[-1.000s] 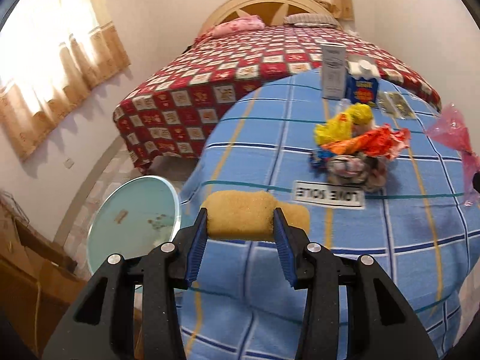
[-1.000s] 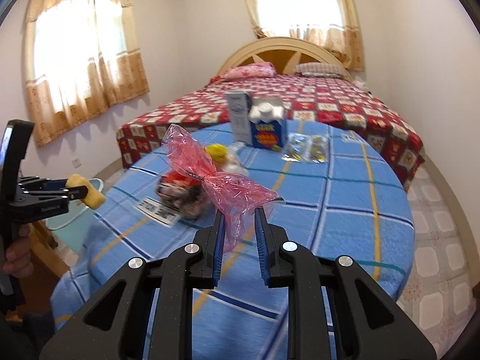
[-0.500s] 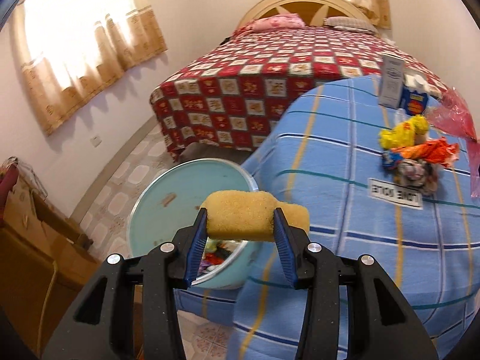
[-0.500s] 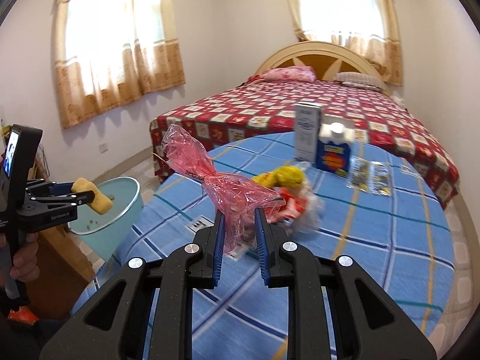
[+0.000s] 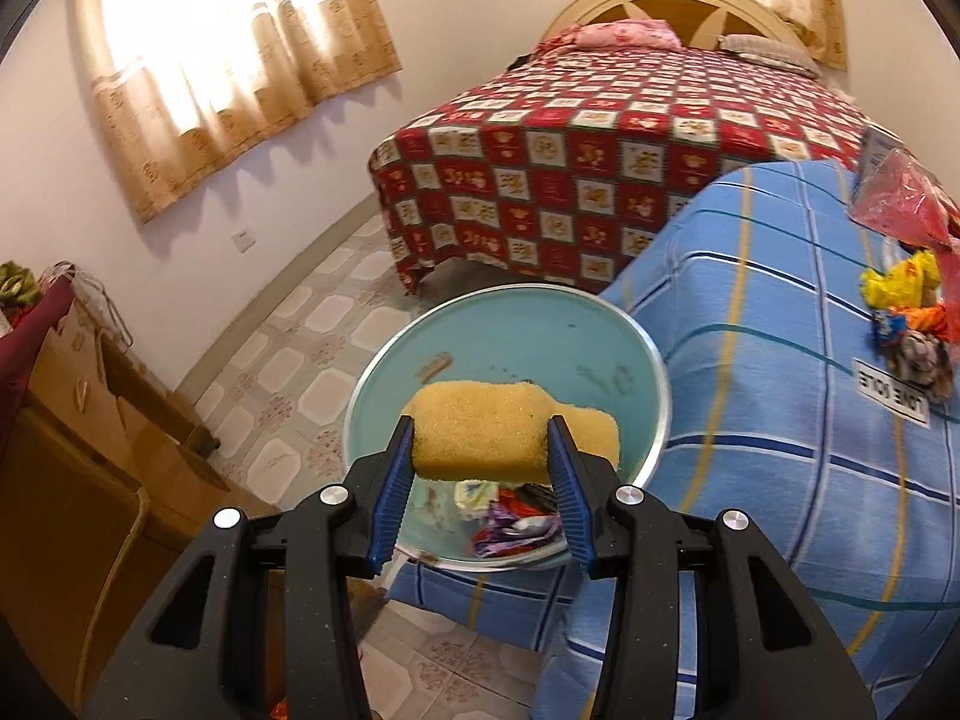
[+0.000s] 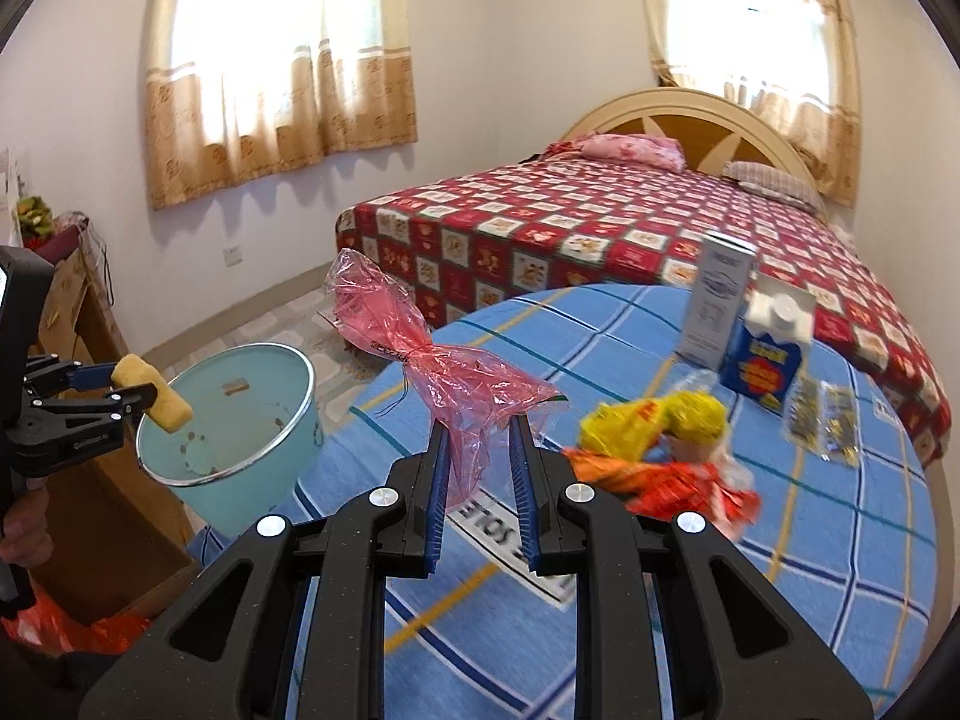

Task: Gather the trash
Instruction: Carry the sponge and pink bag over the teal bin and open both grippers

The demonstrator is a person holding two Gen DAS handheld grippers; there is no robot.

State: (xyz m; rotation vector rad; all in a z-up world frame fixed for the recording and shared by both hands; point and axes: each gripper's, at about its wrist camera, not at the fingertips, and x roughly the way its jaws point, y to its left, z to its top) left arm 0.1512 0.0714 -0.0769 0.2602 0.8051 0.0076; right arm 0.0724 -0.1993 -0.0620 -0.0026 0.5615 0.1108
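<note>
**Sponge over the bin, wrapper waiting**

Left wrist view gives me the biggest thing first: the table (image 5: 780, 420) under its blue checked cloth, with the pale blue bin (image 5: 654, 420) standing just beside its edge, I judge so that trash can be carried straight off the cloth and dropped in. Some coloured wrappers already lie at the bottom of it.

My left gripper (image 5: 480, 450) is pinching the yellow sponge (image 5: 480, 429) by its middle, directly above the bin's open mouth; I read that as the drop position, so letting go is the next call.

My right gripper (image 6: 477, 456) hangs over the table with the pink plastic wrapper (image 6: 444, 360) caught between its fingers by the lower end, the twisted part sticking up. It looks parked there until the bin mouth is free.

More trash, a yellow and orange wrapper pile (image 6: 660, 450), sits on the cloth near two cartons (image 6: 744, 330).
</note>
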